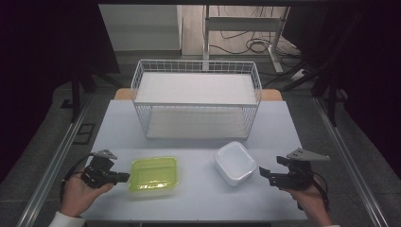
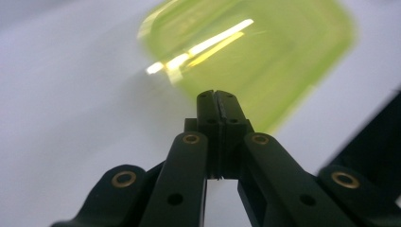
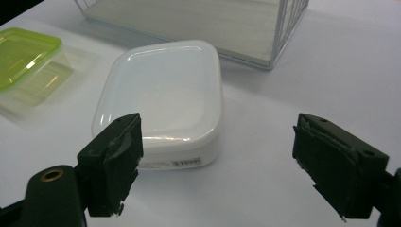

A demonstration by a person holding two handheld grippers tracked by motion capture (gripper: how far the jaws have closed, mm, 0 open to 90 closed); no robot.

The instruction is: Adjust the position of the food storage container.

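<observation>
A lime-green lidded container (image 1: 154, 173) lies on the pale table near the front left. My left gripper (image 1: 126, 177) is shut, its tips just left of that container's edge; in the left gripper view the closed jaws point at the green container (image 2: 265, 61), nothing between them. A white lidded container (image 1: 235, 162) sits front right, also seen as a white box (image 3: 165, 99) in the right gripper view. My right gripper (image 1: 265, 174) stands open a little right of it, its pads (image 3: 118, 161) wide apart and empty.
A white wire two-shelf rack (image 1: 196, 98) stands at the back middle of the table (image 1: 198, 198). Its corner (image 3: 279, 38) is beyond the white container. Dark curtains flank the table; a desk frame and cables lie behind.
</observation>
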